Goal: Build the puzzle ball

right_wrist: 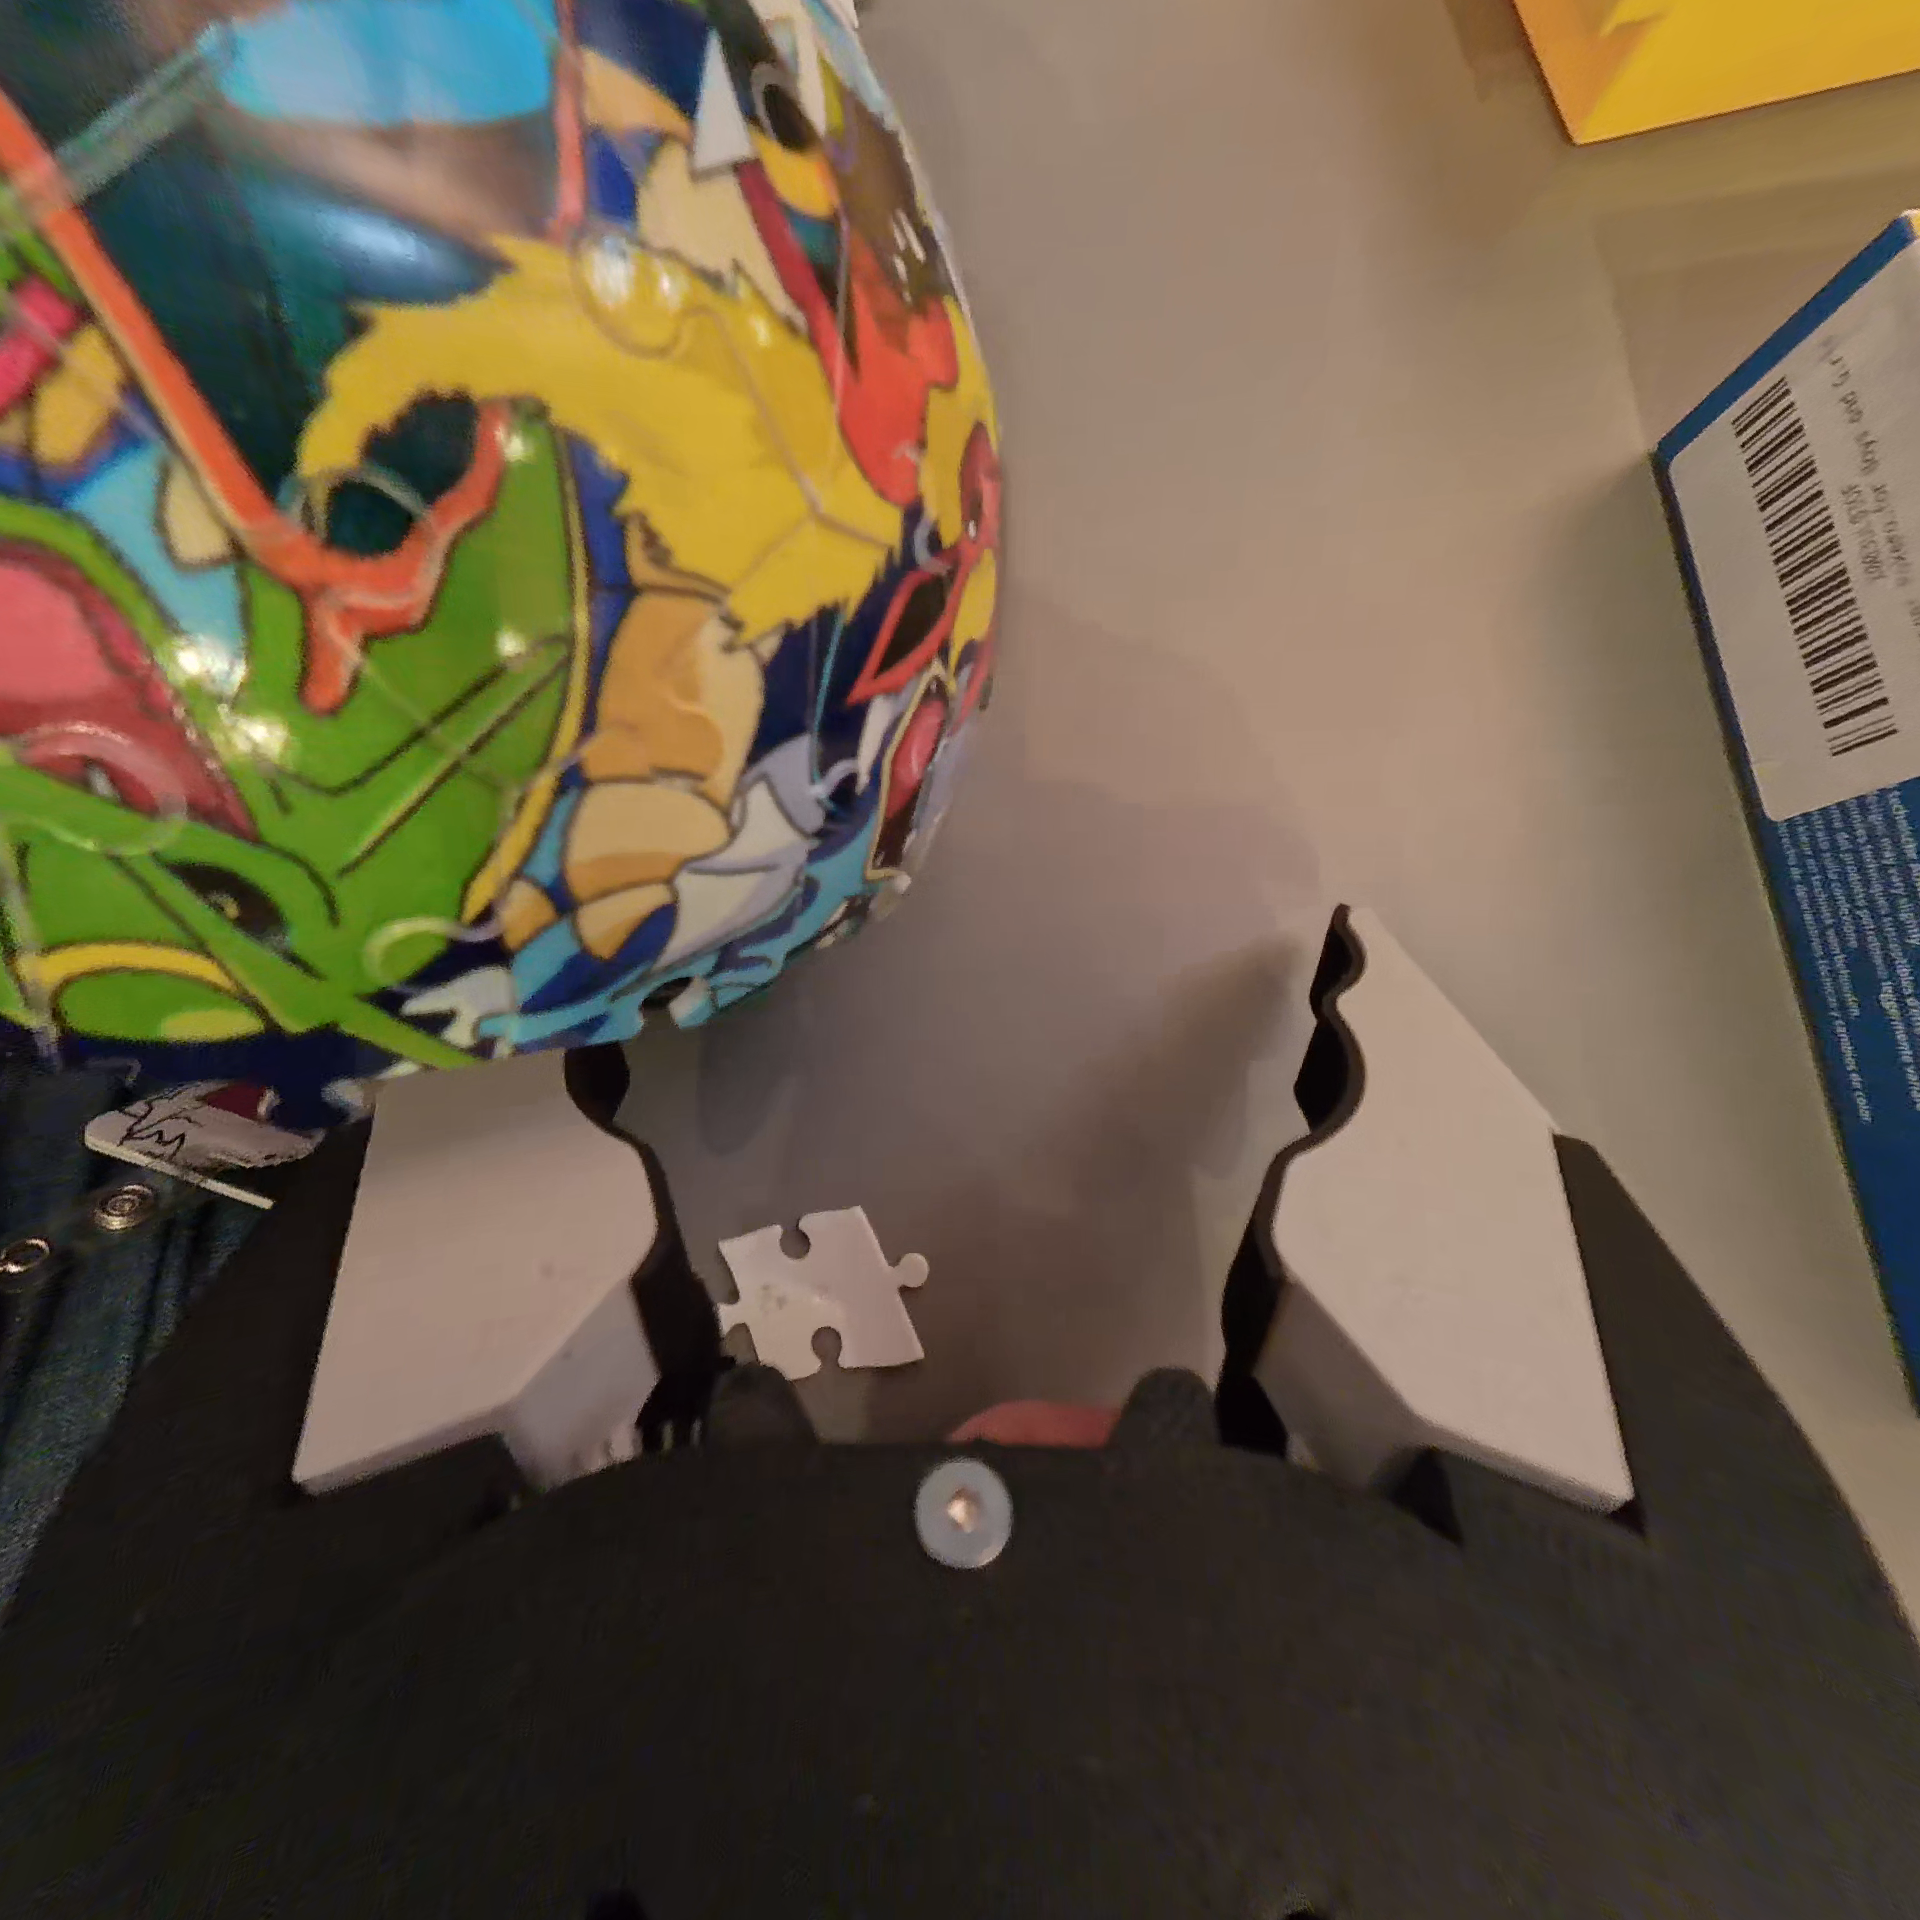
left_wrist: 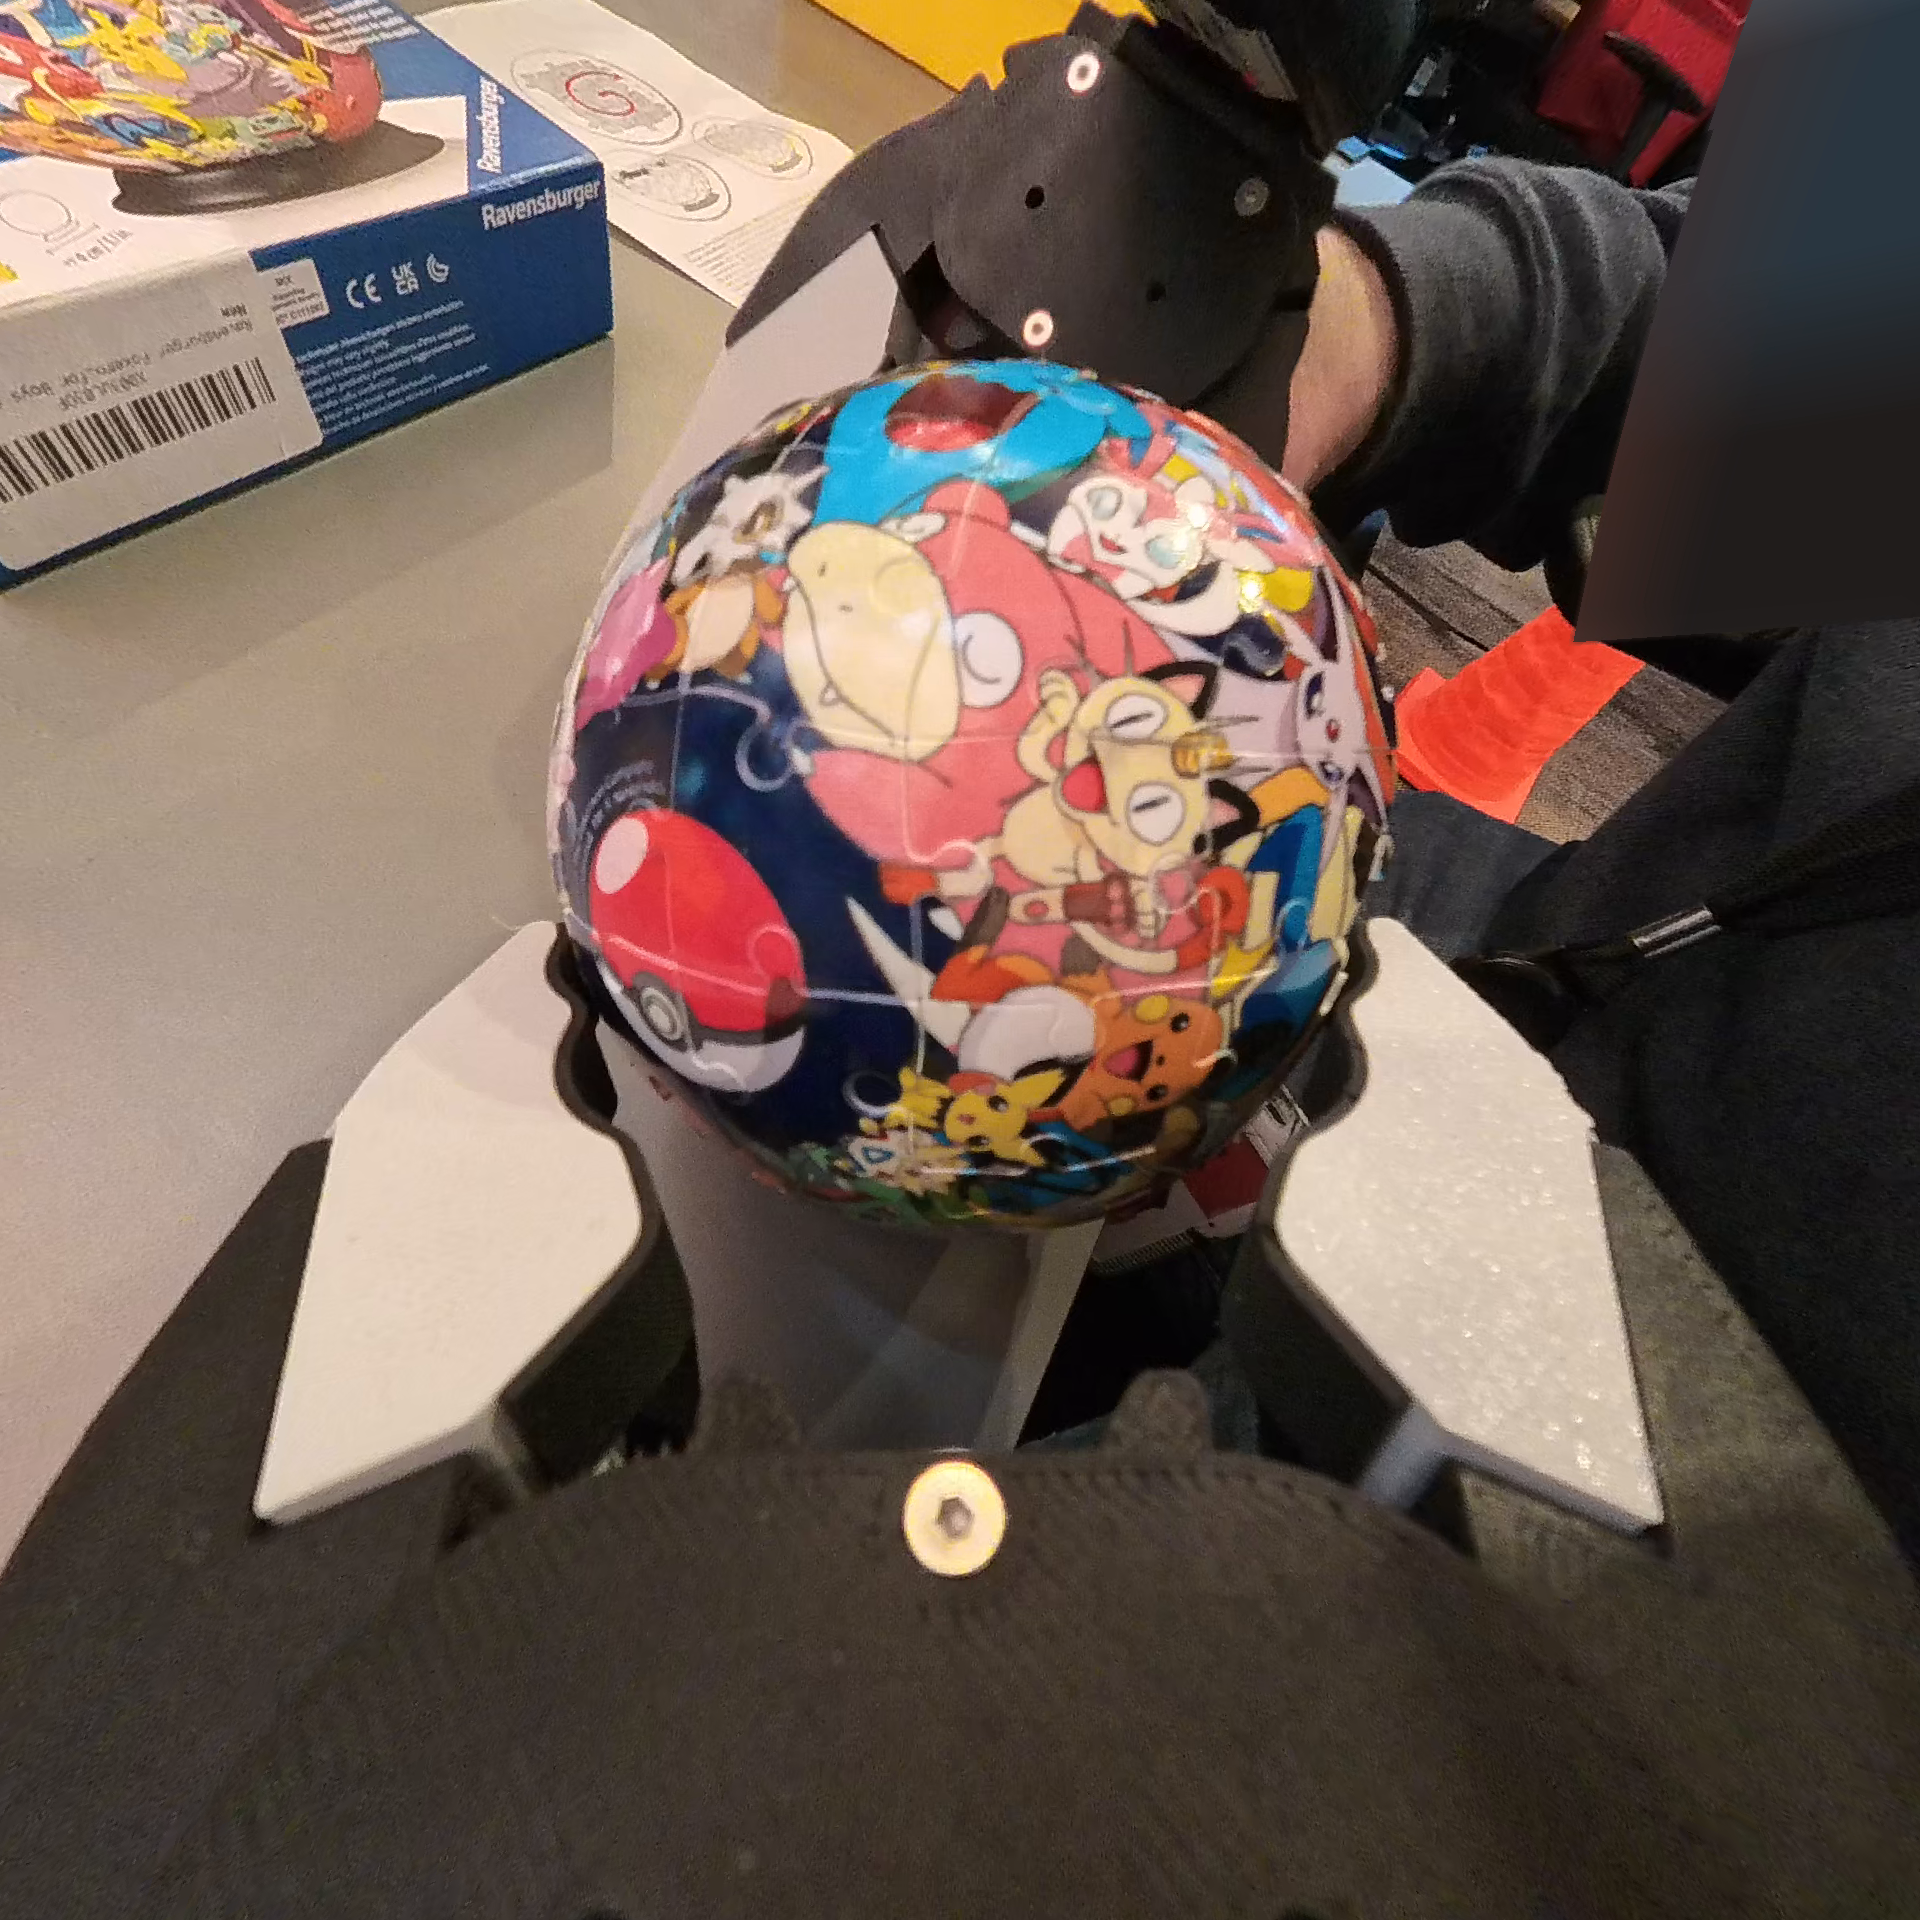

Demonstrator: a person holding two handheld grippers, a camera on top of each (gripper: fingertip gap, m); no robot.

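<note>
The puzzle ball (left_wrist: pixel 966 790), a glossy sphere covered in cartoon creatures, sits between the two white fingers of my left gripper (left_wrist: pixel 961 945), which is shut on its lower sides and holds it over the table edge. My right gripper (left_wrist: pixel 1049 208) is behind the ball's top in the left wrist view, held by a hand. In the right wrist view the ball (right_wrist: pixel 468 520) fills the upper left and my right gripper (right_wrist: pixel 966 997) is open just right of and below it. A white, face-down puzzle piece (right_wrist: pixel 821 1299) lies on the table between its fingers, close to the left one.
The blue puzzle box (left_wrist: pixel 312 260) lies on the grey table (left_wrist: pixel 208 779) at the left; it also shows in the right wrist view (right_wrist: pixel 1818 727). An instruction sheet (left_wrist: pixel 675 135) and a yellow sheet (right_wrist: pixel 1714 62) lie farther back. A person's dark clothing (left_wrist: pixel 1714 987) is beside the table edge.
</note>
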